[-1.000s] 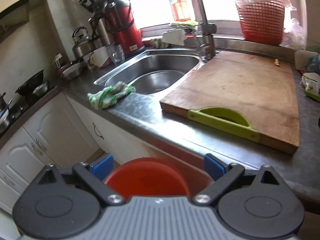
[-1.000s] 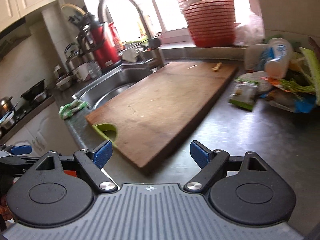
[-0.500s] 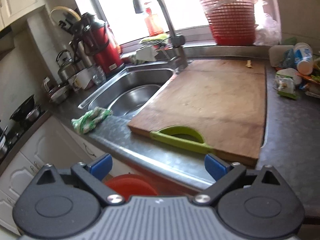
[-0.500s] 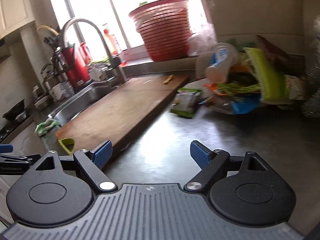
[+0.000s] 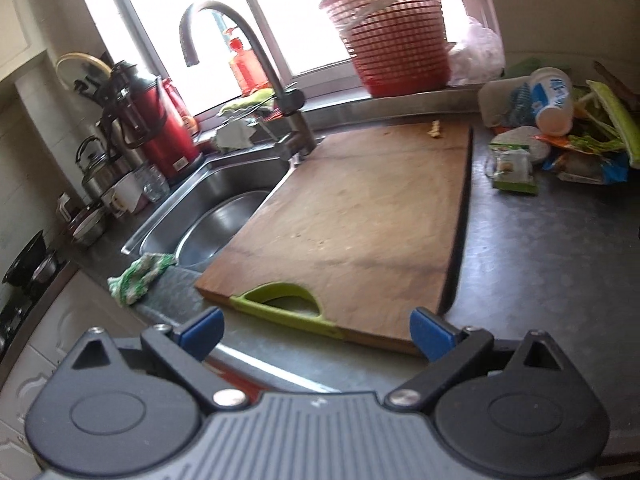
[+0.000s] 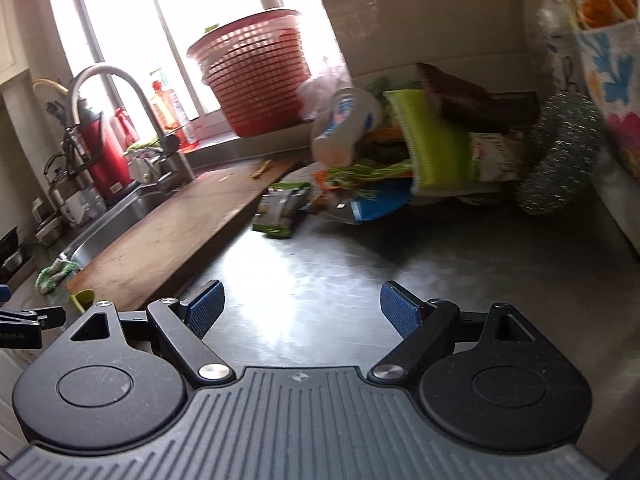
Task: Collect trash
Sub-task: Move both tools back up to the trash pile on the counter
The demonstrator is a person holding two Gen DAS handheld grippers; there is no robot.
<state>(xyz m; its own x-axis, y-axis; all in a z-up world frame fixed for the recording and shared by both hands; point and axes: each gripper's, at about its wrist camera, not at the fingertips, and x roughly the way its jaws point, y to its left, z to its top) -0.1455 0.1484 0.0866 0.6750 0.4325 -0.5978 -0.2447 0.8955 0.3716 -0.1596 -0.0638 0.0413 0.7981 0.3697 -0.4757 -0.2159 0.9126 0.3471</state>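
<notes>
Steel bench (image 6: 320, 264) carries the trash heap (image 6: 384, 176) at its far corner; right gripper (image 6: 302, 308) is approaching, fingers apart and empty. Next: reach the green packet (image 6: 280, 210). Left gripper (image 5: 316, 332) waits, spread.

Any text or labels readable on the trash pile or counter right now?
No text can be read as words.
White cup: blue print, blurred.
Green packet: label too small to read.
Red thermos: label too small to read.
</notes>
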